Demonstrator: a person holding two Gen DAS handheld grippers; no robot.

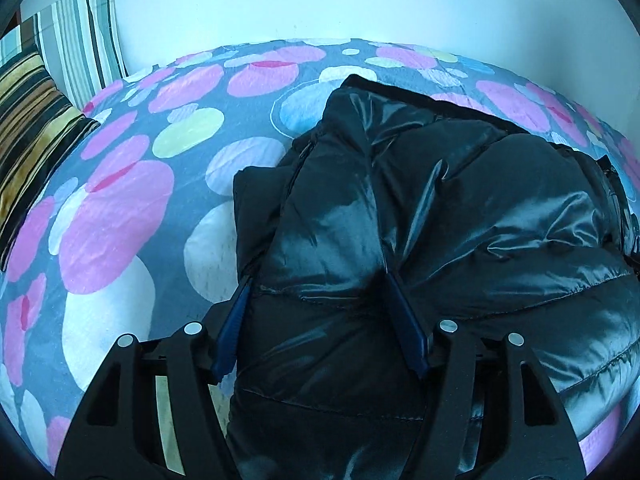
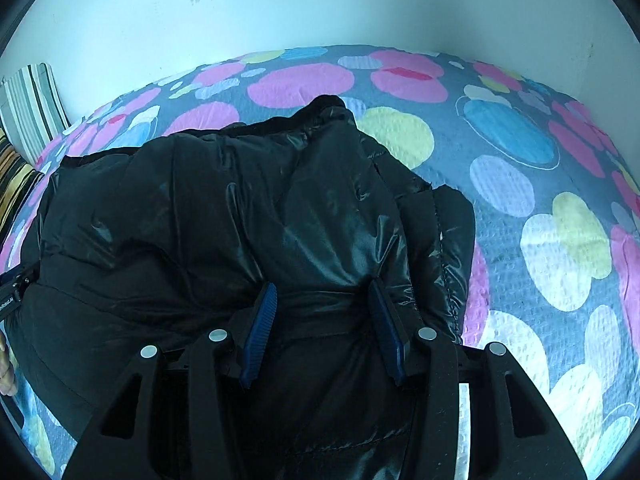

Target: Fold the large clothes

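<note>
puffer jacket (image 1: 420, 208) bunched on bedsheet (image 1: 120, 220), wall (image 1: 320, 0) behind the bed, two pillows (image 1: 36, 132) at far left against wall, left gripper (image 1: 316, 280) at jacket's left edge, right gripper (image 2: 322, 290) near its right edge, jacket fabric between both jaws

I find almost nothing to read from here; the only lettering is a strip of small white characters on the dark device (image 2: 9, 296) poking in at the left edge of my right wrist view; it is too small and blurred for me to make out a single word.
</note>
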